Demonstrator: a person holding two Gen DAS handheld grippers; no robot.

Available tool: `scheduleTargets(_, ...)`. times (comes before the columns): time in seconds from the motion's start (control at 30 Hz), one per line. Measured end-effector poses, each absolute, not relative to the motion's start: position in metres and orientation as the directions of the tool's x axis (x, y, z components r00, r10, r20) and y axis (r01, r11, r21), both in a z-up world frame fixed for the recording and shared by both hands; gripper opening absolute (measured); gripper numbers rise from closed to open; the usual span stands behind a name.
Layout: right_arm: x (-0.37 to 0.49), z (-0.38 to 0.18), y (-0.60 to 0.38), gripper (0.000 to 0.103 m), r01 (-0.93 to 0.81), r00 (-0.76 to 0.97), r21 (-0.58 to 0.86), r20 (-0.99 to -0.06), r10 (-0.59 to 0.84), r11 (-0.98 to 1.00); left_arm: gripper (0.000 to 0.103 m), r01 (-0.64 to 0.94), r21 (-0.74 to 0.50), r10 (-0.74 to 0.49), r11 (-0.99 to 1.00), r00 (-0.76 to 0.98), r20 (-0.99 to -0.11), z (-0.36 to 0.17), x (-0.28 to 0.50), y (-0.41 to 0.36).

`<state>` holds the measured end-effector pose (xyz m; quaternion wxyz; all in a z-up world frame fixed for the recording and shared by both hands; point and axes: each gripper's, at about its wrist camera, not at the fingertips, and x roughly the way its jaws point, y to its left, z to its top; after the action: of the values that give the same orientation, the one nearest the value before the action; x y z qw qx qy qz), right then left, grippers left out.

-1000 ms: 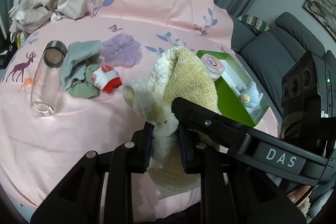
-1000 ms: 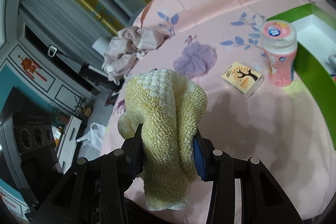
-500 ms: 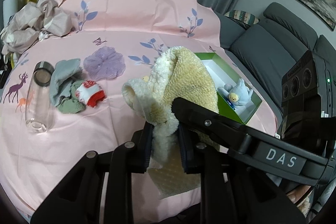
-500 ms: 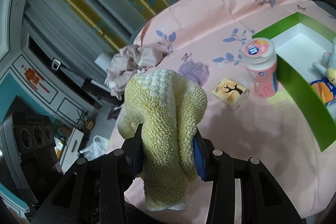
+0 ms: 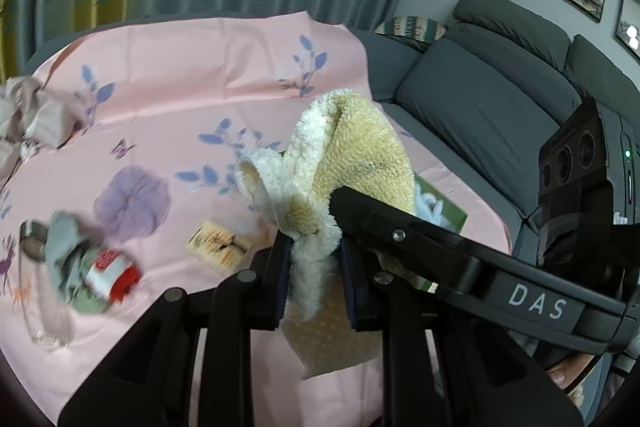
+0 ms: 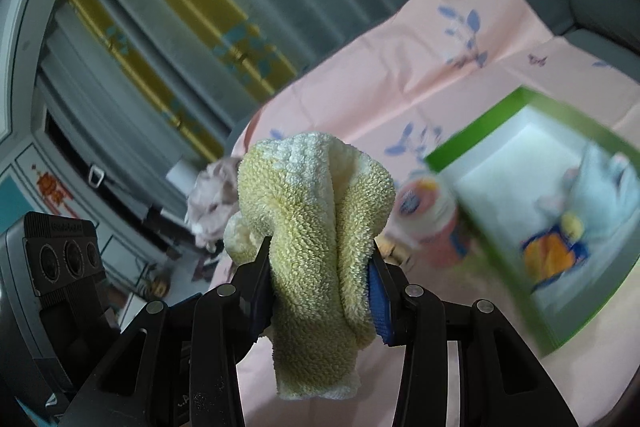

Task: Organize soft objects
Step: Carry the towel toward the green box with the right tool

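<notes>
Both grippers hold one fluffy yellow-and-cream towel (image 5: 352,163) above the pink bedsheet (image 5: 192,75). My left gripper (image 5: 314,267) is shut on a cream fold of it. The right gripper (image 6: 320,267) is shut on a thick yellow bunch of the same towel (image 6: 316,211). A green box (image 6: 492,131) with a white inside lies to the right, holding a pale blue plush toy (image 6: 600,195). In the left wrist view only a corner of the box (image 5: 452,215) shows behind the towel. A heap of grey-green and red-white socks (image 5: 88,267) lies at the left.
A clear glass bottle (image 5: 40,291), a small printed carton (image 5: 220,247), a purple flower-shaped cloth (image 5: 132,203) and crumpled beige fabric (image 5: 28,111) lie on the sheet. A pink jar (image 6: 428,223) stands beside the box. A grey sofa (image 5: 500,99) borders the right side.
Both grippers have risen and swung right with the towel. The green box has come closer in the right wrist view, and the socks and bottle have slid toward the lower left in the left wrist view.
</notes>
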<state>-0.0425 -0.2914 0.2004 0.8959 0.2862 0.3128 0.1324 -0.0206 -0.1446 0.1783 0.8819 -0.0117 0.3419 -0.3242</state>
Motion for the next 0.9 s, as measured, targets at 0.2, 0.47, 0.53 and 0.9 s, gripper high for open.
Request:
scheduleTargets(0.2,-0.026,0.225,-0.329,0.044,-0.021,0.825,0.572,-0.454,0.337,0.820,0.019,0.617,-0.232,-0.624,0.752,0.552,-0.553,0.201,0.005,-0.185)
scheduleTargets(0.47,-0.007,0.171,-0.382,0.041,0.060,0.842,0.698,-0.419,0.339,0.713,0.019,0.637,-0.155,-0.565,0.755,0.512,-0.647,0.165,0.034,-0.242)
scheduleTargets(0.53,-0.003,0.162,-0.390,0.040,0.080,0.842,0.705,-0.426,0.330,0.705,0.018,0.639,-0.173,-0.567,0.750,0.486,-0.665,0.157,0.044,-0.251)
scheduleTargets(0.9,-0.001,0.137,-0.431,0.036,0.249,0.833,0.705,-0.506,0.224,0.664,0.019,0.680,-0.215,-0.593,0.702,0.390,-0.704,0.126,0.063,-0.294)
